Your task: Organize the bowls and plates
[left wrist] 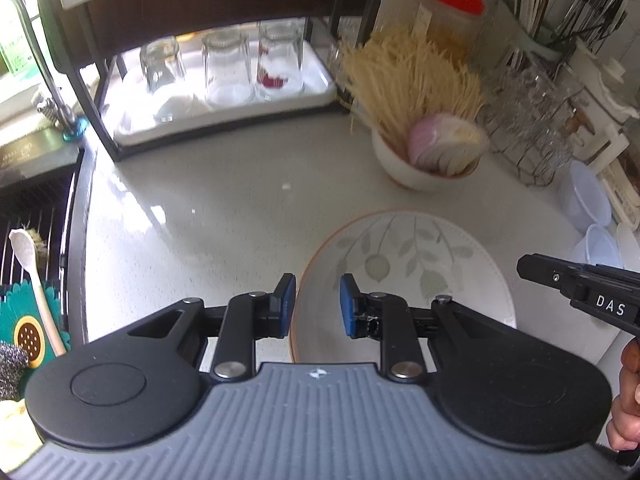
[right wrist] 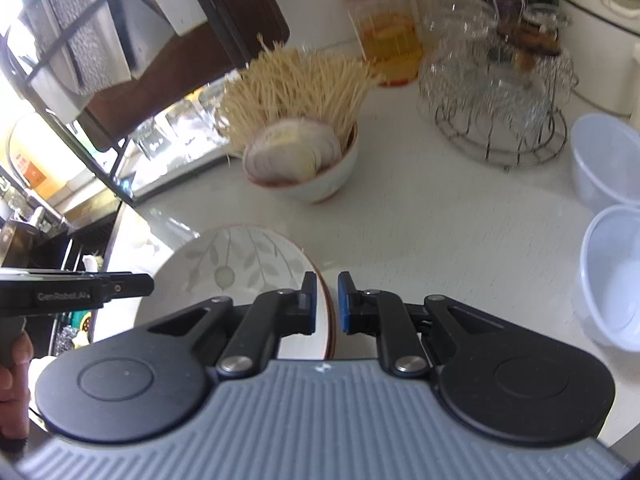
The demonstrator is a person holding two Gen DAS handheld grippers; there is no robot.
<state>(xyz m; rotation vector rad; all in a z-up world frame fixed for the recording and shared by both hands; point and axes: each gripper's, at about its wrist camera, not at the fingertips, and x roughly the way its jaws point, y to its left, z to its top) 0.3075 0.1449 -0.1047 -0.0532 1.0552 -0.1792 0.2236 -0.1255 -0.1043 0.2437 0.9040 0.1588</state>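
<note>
On the white bench [left wrist: 224, 200] just ahead of you sits the plate [left wrist: 404, 276] with the grey leaf pattern and a brown rim. Your left tongs [left wrist: 318, 306] hang over its left edge with the pads apart and pressing on nothing; the rim runs under the gap between them. Your right tongs [right wrist: 327, 304] are clenched on the plate's right rim, which passes between the two blue pads. Each tool shows at the edge of the other's view, with your fingers wrapped round the handle.

Past the plate stands a white bowl [right wrist: 316, 184] holding onion slices [right wrist: 292, 156] and a fan of thin dry noodles [right wrist: 292, 80]. To the right of it a wire stand [right wrist: 500, 136] carries upturned glassware, and two clear plastic tubs [right wrist: 608, 160] lie nearer the right edge of the bench.

Further back a jar with a red lid [right wrist: 380, 28] stands by the wall. To the left, a dark-framed rack [left wrist: 100, 120] holds a white tray [left wrist: 224, 120] with three upturned glasses [left wrist: 228, 68] on it. At the far left you see a tap [left wrist: 36, 60] over the sink.
</note>
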